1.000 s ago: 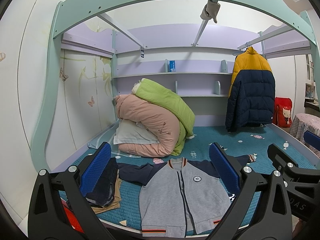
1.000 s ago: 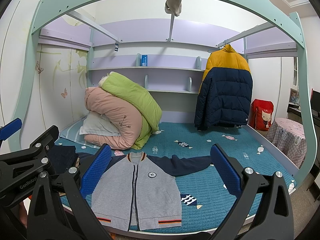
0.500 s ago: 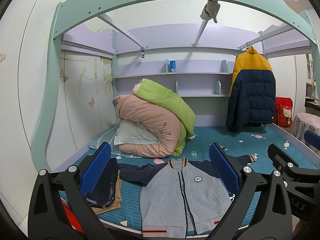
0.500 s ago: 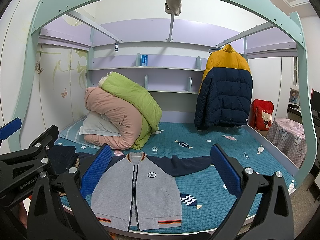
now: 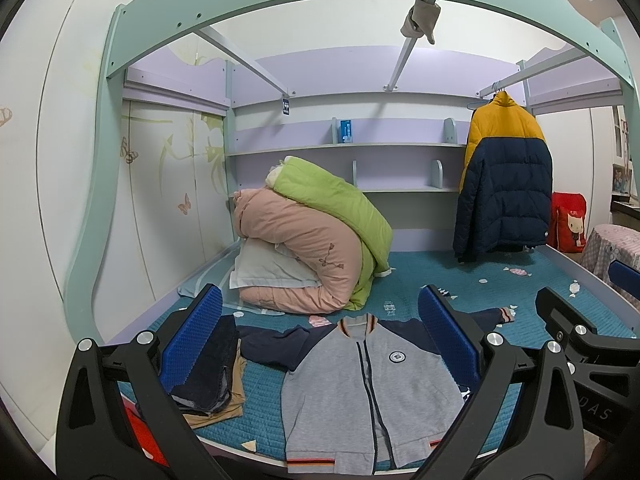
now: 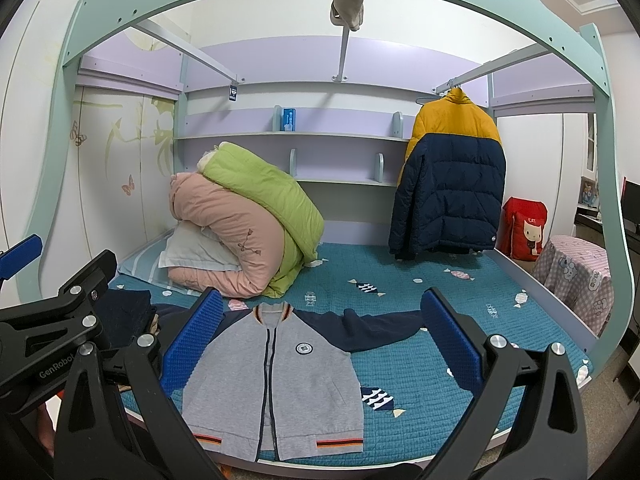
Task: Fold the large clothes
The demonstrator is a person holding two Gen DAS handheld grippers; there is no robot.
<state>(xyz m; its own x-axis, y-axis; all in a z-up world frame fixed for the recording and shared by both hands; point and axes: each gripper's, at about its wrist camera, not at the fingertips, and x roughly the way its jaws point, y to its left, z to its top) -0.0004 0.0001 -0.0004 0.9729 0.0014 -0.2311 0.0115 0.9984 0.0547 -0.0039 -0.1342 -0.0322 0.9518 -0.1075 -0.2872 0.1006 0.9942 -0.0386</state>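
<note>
Left wrist view: your left gripper is spread wide, its 2 blue pads gripping nothing and held in the air in front of the bed. Between and beyond those pads lies the grey zip jacket, flat and face up on the teal quilted bedspread, collar pointing away from you, hem at the near edge of the mattress, navy sleeves stretched out to either side. Just left of it, partly behind your left pad, sits a stack of folded dark clothes on a tan piece. At the right edge you see the black frame of your right gripper.

From the right wrist view, your right gripper is also wide apart and empty, above the near bed edge. The same jacket shows between its pads, toward the left one, zip closed, with its navy sleeve reaching right across the bedspread. Your left gripper's frame fills the left side.

Farther back, a pink duvet and a green duvet are piled over a pillow against the left wall. A yellow-and-navy puffer jacket hangs from the right rail, a red cartoon bag beside it.
</note>
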